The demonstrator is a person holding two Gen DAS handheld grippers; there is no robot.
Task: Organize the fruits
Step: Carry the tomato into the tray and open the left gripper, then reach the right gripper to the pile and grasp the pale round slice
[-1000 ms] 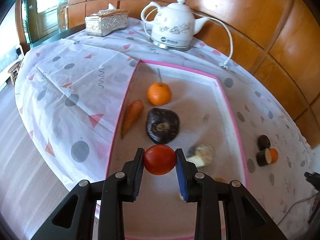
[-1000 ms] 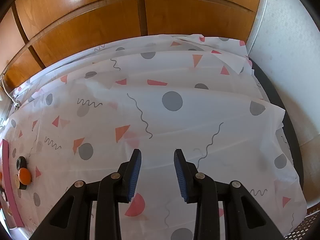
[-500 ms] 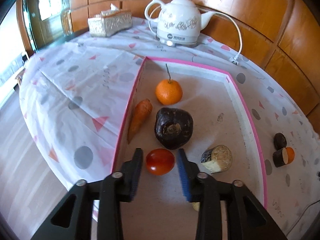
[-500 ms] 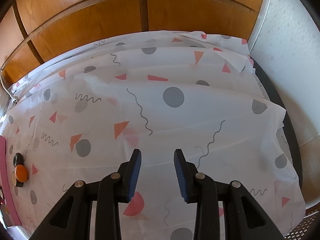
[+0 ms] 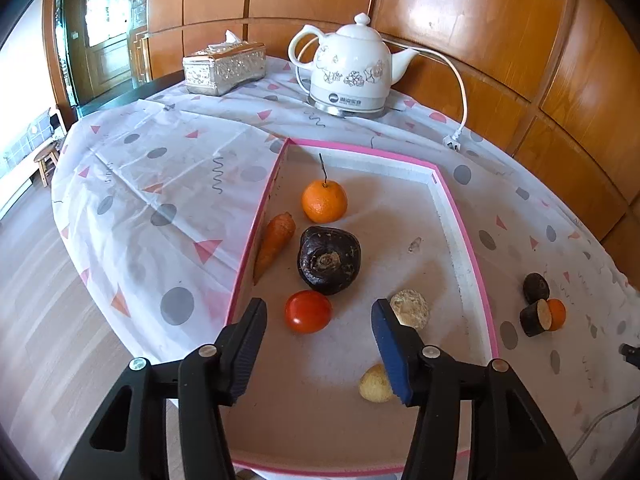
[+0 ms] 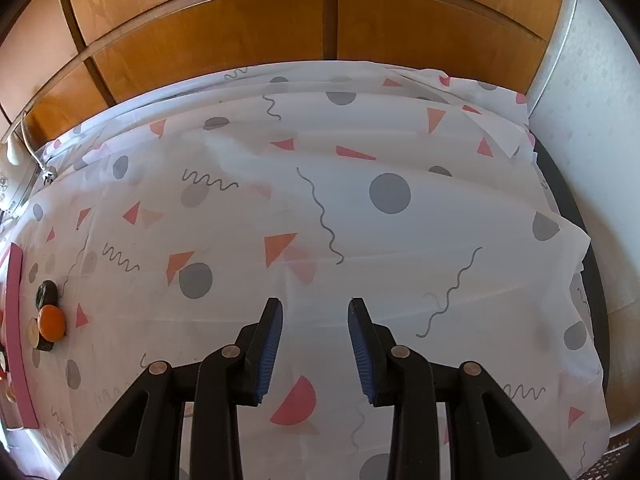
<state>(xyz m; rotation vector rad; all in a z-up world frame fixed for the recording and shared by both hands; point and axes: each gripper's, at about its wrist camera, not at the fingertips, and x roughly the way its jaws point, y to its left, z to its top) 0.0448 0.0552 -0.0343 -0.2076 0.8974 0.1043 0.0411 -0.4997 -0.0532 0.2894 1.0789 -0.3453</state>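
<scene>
A red tomato lies on the floor of the pink-rimmed tray, in front of a dark round root. My left gripper hovers just above and behind the tomato. Its jaws are opening and stand clear of the tomato on both sides. An orange with a stem, a carrot and two pale pieces also lie in the tray. My right gripper hangs over the bare patterned cloth, jaws a little apart and holding nothing.
Right of the tray, on the cloth, sit a small orange and two dark pieces. A white kettle, its plug and a tissue box stand at the back. The table's edge drops off at the left.
The left jaws have spread and let go of the tomato, which now rests on the tray floor. The left gripper has pulled back a little. The right gripper has not moved.
</scene>
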